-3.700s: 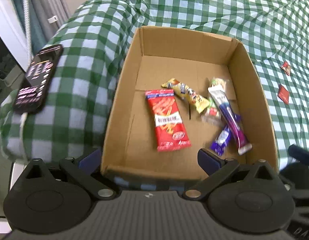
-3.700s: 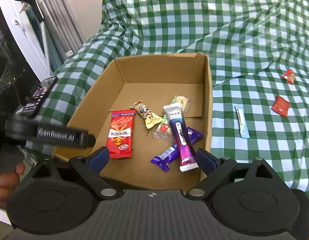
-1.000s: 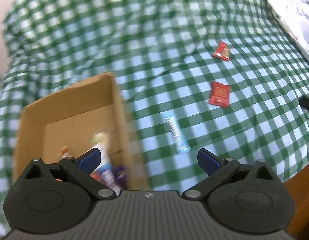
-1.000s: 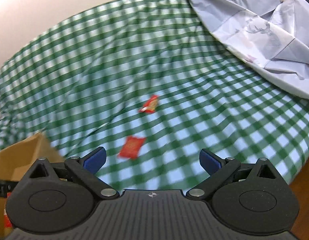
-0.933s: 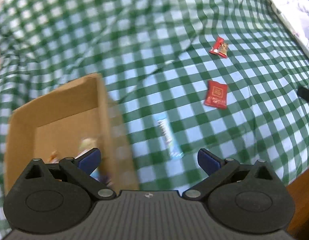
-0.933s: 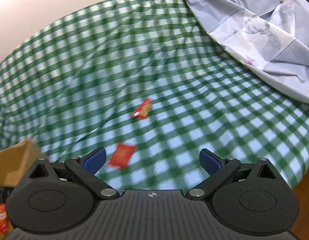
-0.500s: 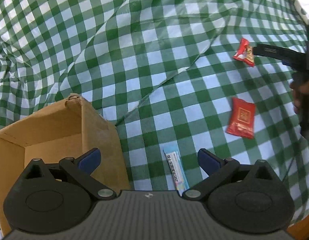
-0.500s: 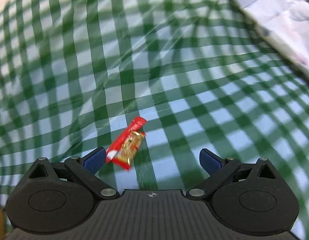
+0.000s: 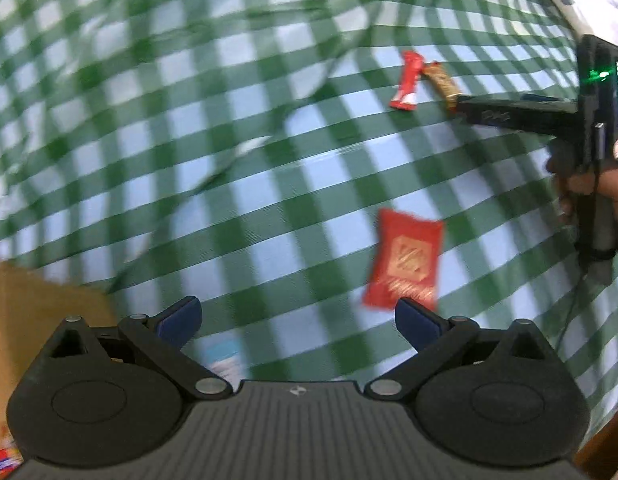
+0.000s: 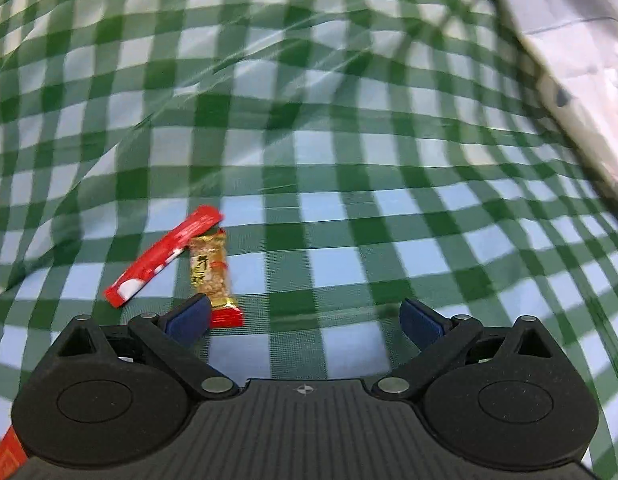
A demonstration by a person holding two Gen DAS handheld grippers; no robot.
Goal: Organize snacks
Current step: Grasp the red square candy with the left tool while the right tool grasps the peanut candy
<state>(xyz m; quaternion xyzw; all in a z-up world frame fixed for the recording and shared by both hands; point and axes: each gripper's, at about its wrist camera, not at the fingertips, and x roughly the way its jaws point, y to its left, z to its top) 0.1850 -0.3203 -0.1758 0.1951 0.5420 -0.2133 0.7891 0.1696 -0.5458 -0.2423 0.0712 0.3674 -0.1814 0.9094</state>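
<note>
While both grippers hang over the green-check sheet (image 10: 349,160), neither holds anything. L gripper (image 9: 297,318) has its jaws spread wide, nothing between them; a red packet (image 9: 405,260) lies flat on the sheet just ahead of its right-hand fingertip (image 9: 415,318), close but whether touching can't be told through the blur. A pale blue wrapper (image 9: 225,354) shows partly by the L gripper's left finger, blurred. Cardboard box (image 9: 37,304) sits at the left edge of that view, only a corner visible. R gripper (image 10: 305,316) is likewise wide apart and empty; seen from the L wrist view it reaches in from the right, held by a hand (image 9: 593,196), its tip at the gold bar (image 10: 211,270). That bar lies just ahead of the R gripper's left fingertip (image 10: 189,316), its near red end beside the pad. Red stick (image 10: 165,254) lies angled next to the bar, their far ends meeting. Pale grey fabric (image 10: 581,40) covers the sheet at upper right.
</note>
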